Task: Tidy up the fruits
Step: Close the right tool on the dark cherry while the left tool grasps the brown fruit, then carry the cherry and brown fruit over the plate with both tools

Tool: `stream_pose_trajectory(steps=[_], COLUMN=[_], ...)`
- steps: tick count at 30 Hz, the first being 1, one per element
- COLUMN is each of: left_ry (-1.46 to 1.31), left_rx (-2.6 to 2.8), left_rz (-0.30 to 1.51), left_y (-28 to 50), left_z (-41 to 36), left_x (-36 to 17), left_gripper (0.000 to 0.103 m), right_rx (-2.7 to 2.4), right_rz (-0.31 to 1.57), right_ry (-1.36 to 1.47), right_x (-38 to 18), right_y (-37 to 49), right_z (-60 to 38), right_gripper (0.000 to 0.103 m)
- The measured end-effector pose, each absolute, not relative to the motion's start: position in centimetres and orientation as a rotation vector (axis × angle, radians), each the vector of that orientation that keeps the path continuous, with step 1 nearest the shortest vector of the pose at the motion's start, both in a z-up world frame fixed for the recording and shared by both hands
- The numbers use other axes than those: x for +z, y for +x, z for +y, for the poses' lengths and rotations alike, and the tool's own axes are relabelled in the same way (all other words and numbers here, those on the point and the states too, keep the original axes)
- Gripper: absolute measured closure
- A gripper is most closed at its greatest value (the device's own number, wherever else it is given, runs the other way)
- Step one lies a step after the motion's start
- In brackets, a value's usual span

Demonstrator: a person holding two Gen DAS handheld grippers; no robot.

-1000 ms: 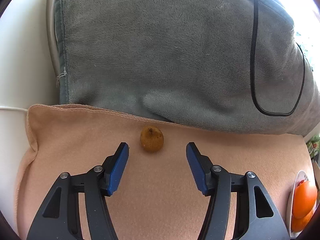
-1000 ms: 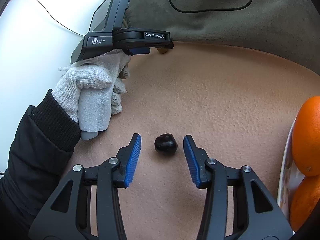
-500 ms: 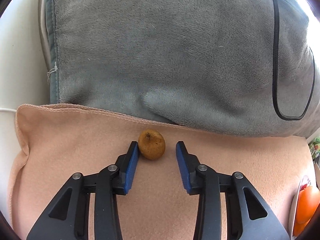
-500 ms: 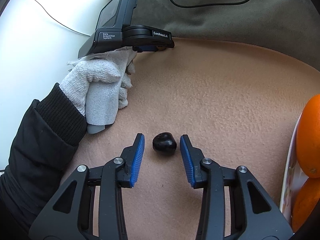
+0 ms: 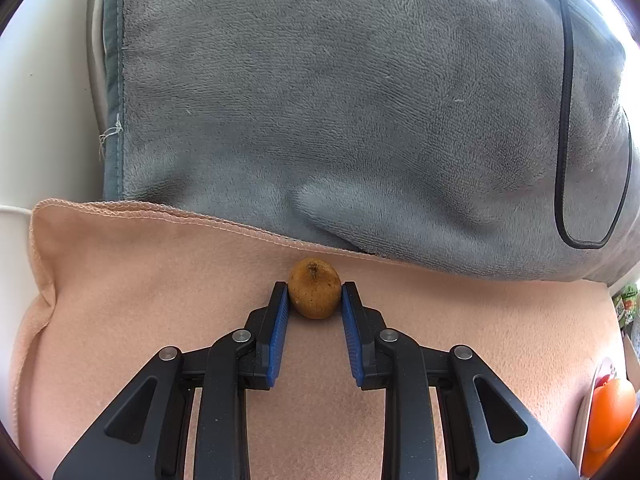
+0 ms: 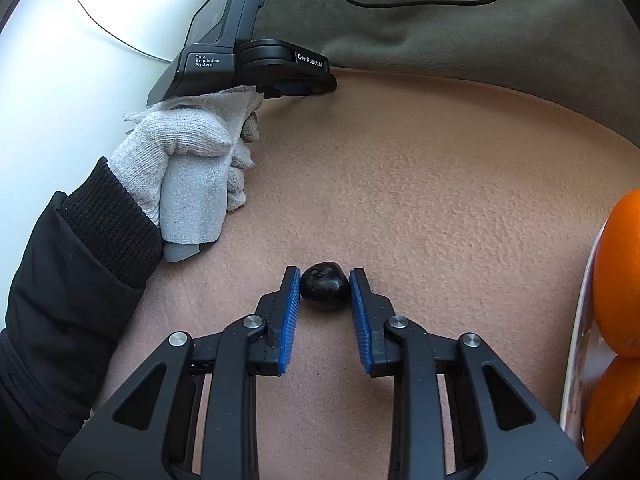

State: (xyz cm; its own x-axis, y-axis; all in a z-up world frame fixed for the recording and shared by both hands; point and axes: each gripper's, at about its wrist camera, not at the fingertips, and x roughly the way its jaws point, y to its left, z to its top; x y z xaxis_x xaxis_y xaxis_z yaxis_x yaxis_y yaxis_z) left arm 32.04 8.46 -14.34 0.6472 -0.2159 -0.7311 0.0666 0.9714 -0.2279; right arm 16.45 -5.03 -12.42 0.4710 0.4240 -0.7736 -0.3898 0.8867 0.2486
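Left gripper (image 5: 314,294) just closed, ribbed blue pads clamping a rough brown round fruit (image 5: 314,287) on the peach cloth (image 5: 140,280). Right gripper (image 6: 325,285) likewise pinches a glossy dark fruit (image 6: 325,286). Oranges (image 6: 618,276) cut off at the frame edge.

Grey cushion (image 5: 360,120) blocks ahead; peach cloth (image 6: 440,180) lies bare toward oranges (image 6: 620,272).
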Motion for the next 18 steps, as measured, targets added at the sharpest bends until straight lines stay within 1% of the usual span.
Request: stream_pose_trajectory(steps=[10, 18], left_ry=[-0.143, -0.127], left_rx=[-0.158, -0.187], left_rz=[0.831, 0.789], left_y=[30.8, 27.6], left_z=[7.4, 6.0], left_x=[-12.2, -10.0], left_gripper=[0.078, 0.078], right_rx=[0.513, 0.519], right_rz=[0.943, 0.898], right_ry=[0.077, 0.091], right_x=[-12.3, -10.7], right_y=[16.0, 14.7], right_z=[-6.4, -8.4], right_gripper=[0.077, 0.077])
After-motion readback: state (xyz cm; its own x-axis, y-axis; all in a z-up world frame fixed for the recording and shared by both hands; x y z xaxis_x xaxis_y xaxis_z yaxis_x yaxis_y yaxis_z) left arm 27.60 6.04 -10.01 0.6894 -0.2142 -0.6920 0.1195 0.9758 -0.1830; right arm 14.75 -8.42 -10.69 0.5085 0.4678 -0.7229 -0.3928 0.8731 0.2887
